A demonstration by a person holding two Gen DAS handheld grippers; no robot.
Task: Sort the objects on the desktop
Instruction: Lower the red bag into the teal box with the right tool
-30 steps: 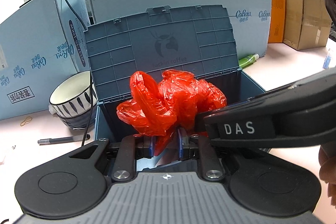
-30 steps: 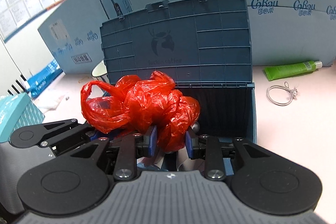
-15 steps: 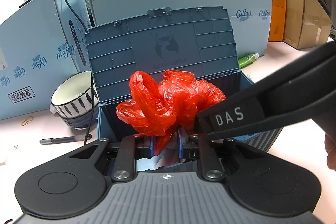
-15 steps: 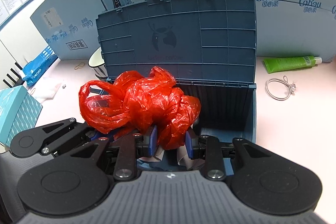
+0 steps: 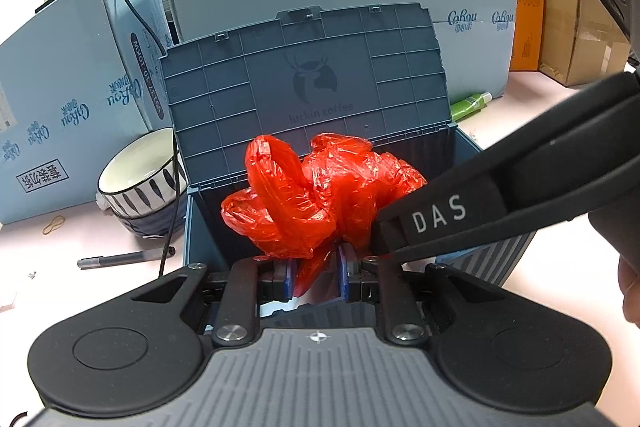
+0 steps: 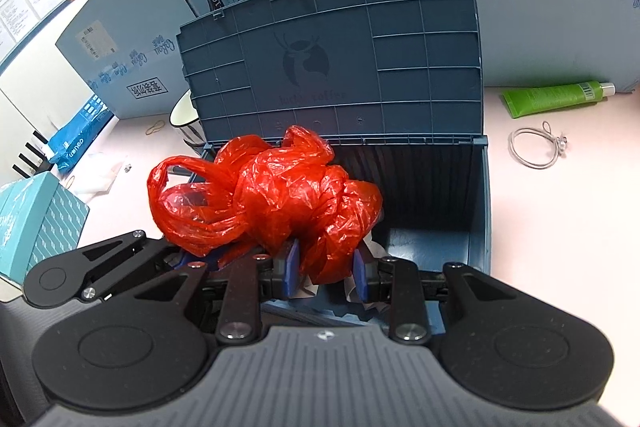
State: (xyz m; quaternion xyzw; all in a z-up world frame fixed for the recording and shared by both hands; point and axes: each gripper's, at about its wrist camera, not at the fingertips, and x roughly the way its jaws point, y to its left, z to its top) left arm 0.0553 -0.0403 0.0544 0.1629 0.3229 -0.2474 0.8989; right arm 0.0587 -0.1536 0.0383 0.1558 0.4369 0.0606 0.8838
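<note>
Both grippers, left and right, are clamped on one crinkled red plastic bag at frame centre, over the open blue box.

Behind the bag the ribbed lid is propped upright. A striped bowl and pen are seen at left, a green tube and wire ring at upper right; the right gripper's black arm crosses the left view.

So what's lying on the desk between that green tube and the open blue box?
In the right wrist view, a thin looped cord lies on the bare pink desk between the green tube and the blue box.
</note>
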